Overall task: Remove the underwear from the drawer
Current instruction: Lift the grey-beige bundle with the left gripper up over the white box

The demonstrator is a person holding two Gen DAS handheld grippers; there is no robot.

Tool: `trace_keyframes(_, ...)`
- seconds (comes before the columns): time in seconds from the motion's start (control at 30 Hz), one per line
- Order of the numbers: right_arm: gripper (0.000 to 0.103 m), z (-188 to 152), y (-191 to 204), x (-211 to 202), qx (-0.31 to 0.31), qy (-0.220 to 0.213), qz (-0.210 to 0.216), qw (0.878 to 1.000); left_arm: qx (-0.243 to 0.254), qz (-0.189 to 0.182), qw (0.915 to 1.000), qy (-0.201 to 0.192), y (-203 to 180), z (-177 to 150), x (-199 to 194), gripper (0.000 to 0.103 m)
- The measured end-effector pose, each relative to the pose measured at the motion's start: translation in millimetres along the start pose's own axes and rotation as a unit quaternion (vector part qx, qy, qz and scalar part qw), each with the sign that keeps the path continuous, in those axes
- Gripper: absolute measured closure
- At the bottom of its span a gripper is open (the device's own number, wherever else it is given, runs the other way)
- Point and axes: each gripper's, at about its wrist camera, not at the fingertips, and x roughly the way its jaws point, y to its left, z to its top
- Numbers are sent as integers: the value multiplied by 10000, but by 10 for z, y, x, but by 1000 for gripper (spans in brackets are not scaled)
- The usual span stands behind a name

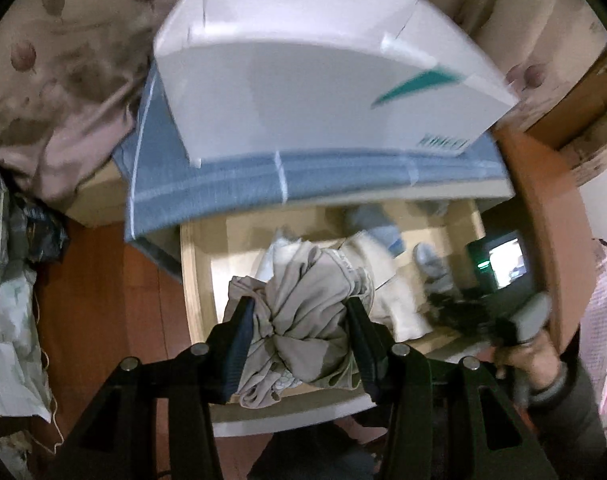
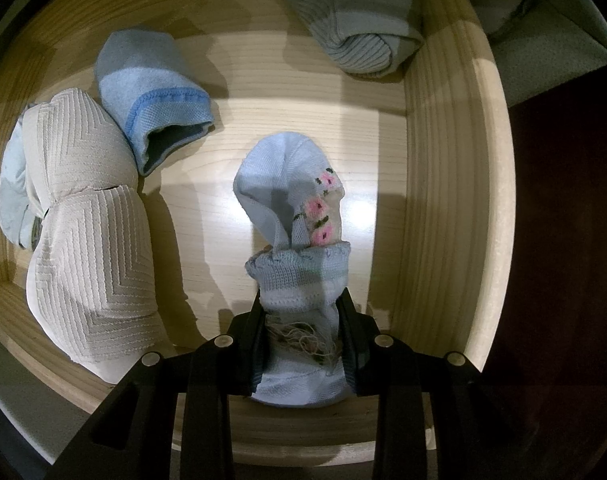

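My left gripper (image 1: 299, 308) is shut on a bunched beige underwear (image 1: 303, 312) and holds it above the open wooden drawer (image 1: 191, 280). My right gripper (image 2: 301, 302) is inside the drawer (image 2: 435, 208), shut on a rolled light-blue sock with pink flowers (image 2: 299, 216). The right gripper and the hand holding it also show at the drawer's right side in the left wrist view (image 1: 519, 328). A cream ribbed garment (image 2: 91, 220) lies at the drawer's left.
A blue sock roll (image 2: 151, 92) and a grey-green sock roll (image 2: 359, 28) lie further back in the drawer. A white box (image 1: 315, 68) sits on a blue cloth (image 1: 263, 184) on the cabinet top. Floral fabric (image 1: 55, 60) hangs at left; the floor (image 1: 103, 300) is reddish wood.
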Motion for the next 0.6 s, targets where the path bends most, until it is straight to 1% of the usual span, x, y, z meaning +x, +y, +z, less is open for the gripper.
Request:
trace_keyframes(0.13,74,0,-3,-1,-1,-3,2,10000,175,1,9989,-426,-109,169,-476,56)
trace_keyframes(0.17,74,0,-4,-2,5,-1,6,10000,193,36,9980,-594,-134,242,-625,56)
trace_keyframes(0.3,74,3,-5,-1,-10,-3,3,10000,106,35,9941,-1080,-161,528,-989,56)
trace_keyframes(0.37,74,4,-5,0,-4,-3,4,10000,75,98,9908,-1350,-162,670,-1148,56)
trace_keyframes(0.47,74,4,-9,9,12,-6,22,10000,-26,190,9864,-1633,-144,923,-1247,56)
trace_keyframes(0.57,74,0,-18,11,3,-12,19,10000,-103,384,9821,-1839,-118,1184,-1228,56)
trace_keyframes(0.6,74,0,-17,10,-6,-17,17,10000,-153,374,9814,-1877,-108,1230,-1209,56)
